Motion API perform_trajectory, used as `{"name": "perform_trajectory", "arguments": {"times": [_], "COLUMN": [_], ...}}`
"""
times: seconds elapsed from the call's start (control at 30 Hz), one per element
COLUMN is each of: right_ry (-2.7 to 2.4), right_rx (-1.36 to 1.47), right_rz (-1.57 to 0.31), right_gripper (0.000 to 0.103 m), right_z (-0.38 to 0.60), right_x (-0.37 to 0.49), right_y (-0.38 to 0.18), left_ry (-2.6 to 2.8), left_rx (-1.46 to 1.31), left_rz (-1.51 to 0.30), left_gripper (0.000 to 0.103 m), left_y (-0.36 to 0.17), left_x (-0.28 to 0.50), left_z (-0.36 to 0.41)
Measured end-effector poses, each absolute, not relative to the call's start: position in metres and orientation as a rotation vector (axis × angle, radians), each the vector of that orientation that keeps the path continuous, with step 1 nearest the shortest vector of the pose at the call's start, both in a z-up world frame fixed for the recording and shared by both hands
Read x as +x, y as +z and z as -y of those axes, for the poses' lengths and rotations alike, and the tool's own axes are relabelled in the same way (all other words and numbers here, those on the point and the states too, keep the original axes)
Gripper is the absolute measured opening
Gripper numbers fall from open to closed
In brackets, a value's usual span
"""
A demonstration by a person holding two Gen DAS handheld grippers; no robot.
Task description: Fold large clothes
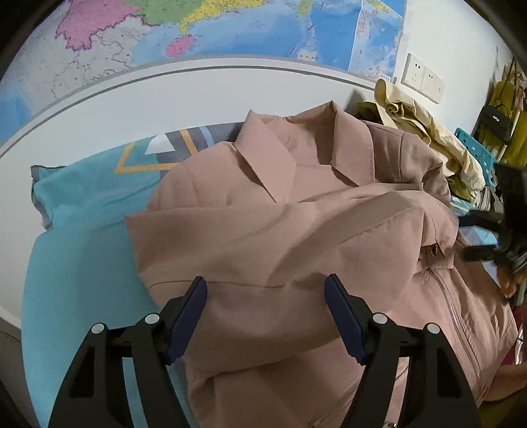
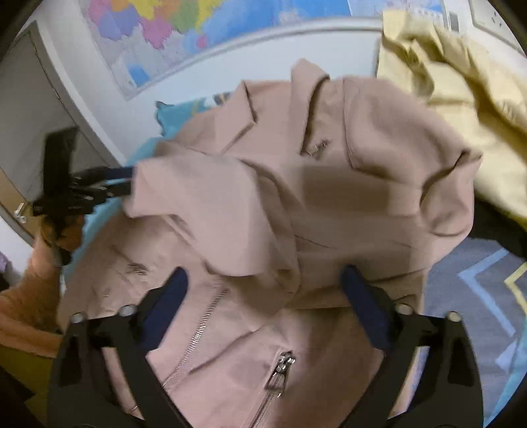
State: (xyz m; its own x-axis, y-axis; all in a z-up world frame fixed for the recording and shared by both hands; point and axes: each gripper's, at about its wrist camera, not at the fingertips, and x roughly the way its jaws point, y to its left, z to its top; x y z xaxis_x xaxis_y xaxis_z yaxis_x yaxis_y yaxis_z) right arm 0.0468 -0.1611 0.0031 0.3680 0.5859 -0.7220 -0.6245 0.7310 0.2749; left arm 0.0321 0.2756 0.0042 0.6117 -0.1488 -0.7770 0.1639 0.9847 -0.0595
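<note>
Both claws, left (image 1: pixel 265 289) and right (image 2: pixel 263 283), wide apart, angled down over pink jacket (image 1: pixel 296 214).

A big colourful paper map (image 1: pixel 230 29) on the white wall, a white wall socket plate (image 1: pixel 423 79) beside it, a teal bed sheet with grey and yellow shapes (image 1: pixel 89 210), a blue plastic basket with holes (image 1: pixel 474 148), a grey door with a metal handle (image 2: pixel 19 212)

A dusty-pink woven jacket (image 1: pixel 296 230) with a wide notched collar and silver metal zips lies front-up and spread out. The collar points toward the far wall. Both sleeves are folded inward across the chest, one overlapping the other. A zip pull (image 2: pixel 280 372) rests on the lower front panel, by a slanted zip line.
</note>
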Motion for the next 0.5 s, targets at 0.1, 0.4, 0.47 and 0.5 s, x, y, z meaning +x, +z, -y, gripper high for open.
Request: {"name": "perform_trajectory", "arguments": {"times": [0.1,0.4,0.47,0.5], "right_ry": [0.843,0.94,0.831,0.824], "right_rx": [0.018,0.399,0.409,0.413], "right_rz": [-0.957,-0.91,-0.963,-0.983], "right_gripper": [0.021,0.007,0.008,0.009], "right_z": [0.17,0.26,0.266,0.265], "right_x": [0.051,0.07,0.088,0.094], "right_y": [0.0,0.06,0.045,0.037], "left_ry": [-0.178,-0.138,-0.124,-0.114], "left_rx": [0.027,0.015,0.01,0.013], "left_rz": [-0.899,-0.908,-0.916,-0.92], "left_gripper": [0.072,0.072,0.072,0.072], "left_y": [0.004,0.002,-0.001,-0.002], "left_x": [0.034,0.037,0.041,0.043], "left_z": [-0.27,-0.276,-0.276,-0.275]}}
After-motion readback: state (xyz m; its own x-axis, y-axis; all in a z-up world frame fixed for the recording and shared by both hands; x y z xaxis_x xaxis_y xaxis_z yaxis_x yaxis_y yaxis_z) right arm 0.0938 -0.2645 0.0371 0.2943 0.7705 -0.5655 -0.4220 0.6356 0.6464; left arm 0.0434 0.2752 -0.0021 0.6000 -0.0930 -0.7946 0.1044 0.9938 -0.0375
